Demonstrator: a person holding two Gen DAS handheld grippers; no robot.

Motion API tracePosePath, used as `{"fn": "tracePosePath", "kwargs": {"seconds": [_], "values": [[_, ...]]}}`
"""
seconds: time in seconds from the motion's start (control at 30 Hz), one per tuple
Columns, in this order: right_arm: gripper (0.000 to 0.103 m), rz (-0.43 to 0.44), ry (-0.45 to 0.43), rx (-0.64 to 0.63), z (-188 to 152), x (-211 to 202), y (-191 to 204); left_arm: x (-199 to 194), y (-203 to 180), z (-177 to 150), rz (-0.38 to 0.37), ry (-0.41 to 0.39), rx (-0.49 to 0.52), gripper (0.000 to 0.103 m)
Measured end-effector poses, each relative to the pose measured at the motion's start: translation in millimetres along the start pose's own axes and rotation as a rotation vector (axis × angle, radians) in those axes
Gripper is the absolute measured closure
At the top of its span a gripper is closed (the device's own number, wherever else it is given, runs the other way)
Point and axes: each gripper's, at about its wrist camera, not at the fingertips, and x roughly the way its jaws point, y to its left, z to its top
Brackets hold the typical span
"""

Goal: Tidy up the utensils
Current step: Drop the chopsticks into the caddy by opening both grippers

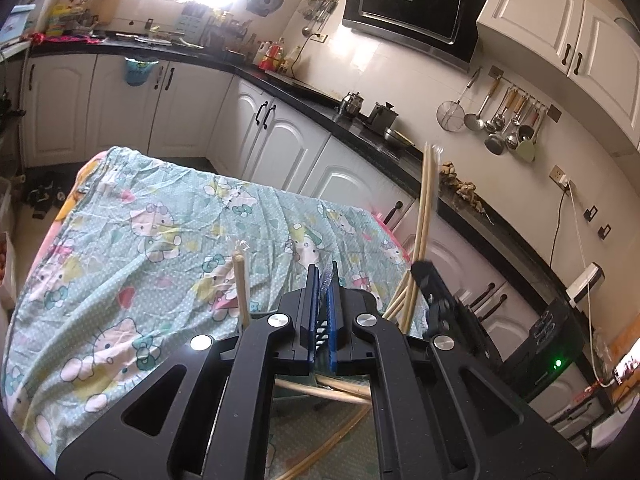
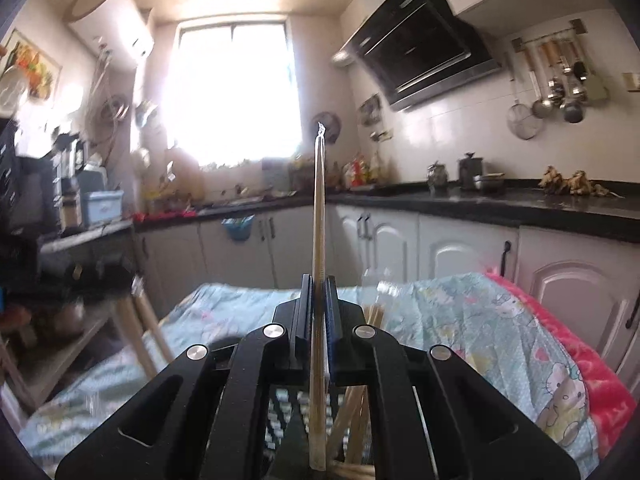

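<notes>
Nearest in the right wrist view, we saw the right gripper (image 2: 319, 292) with its jaws clamped on a wrapped pair of chopsticks (image 2: 319, 216). The pair was pale bamboo, long and thin, in a clear sleeve twisted to a point at its far tip. It ran straight up between the jaws, its near end low by the gripper body and its far end high against the bright window (image 2: 236, 92). Below the jaws more pale sticks (image 2: 352, 412) leaned together in a dark meshed holder (image 2: 286, 404).

In the left wrist view, our left gripper (image 1: 323, 280) had its blue pads nearly together on a scrap of clear wrap (image 1: 327, 276); we could not tell whether they gripped it. A single wooden stick (image 1: 241, 288) stood just left of the jaws, with crinkled plastic at its top. Loose sticks (image 1: 320, 390) lay crossed under the gripper body. To the right, the other gripper held its long pair (image 1: 426, 208) up and out.

Farther off lay the cartoon-cat cloth (image 1: 160, 240) over the table, then white cabinets (image 1: 276, 136), a black counter (image 1: 360, 124) and hanging ladles (image 1: 508, 120).
</notes>
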Motion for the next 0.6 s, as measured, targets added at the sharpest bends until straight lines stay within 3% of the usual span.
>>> {"fn": "tracePosePath", "kwargs": {"seconds": [0.03,0.13,0.23,0.37,0.5,0.6], "values": [[0.097,-0.015,-0.006,-0.003,-0.5,2.6,3.3,0.1,-0.3,-0.6,0.0,-0.001,0.0,0.102],[0.077,-0.035,0.007,-0.034,-6.8,5.6,9.0,-0.3,-1.5,-2.0,-0.007,0.004,0.004,0.102],[0.074,-0.033,-0.009,-0.032,-10.7,-6.9,6.9,-2.3,-3.7,-4.1,-0.007,0.007,0.016,0.102],[0.063,-0.007,0.0,-0.005,-7.7,-22.9,-3.7,-6.4,-3.3,-5.3,0.011,0.011,0.02,0.101],[0.057,0.014,0.019,0.012,-2.5,-39.6,-14.8,-15.8,-3.0,-4.7,0.019,-0.001,0.016,0.064],[0.054,0.023,0.034,0.001,0.8,-51.8,-17.9,-21.3,-4.6,-6.5,0.021,0.0,0.024,0.057]]}}
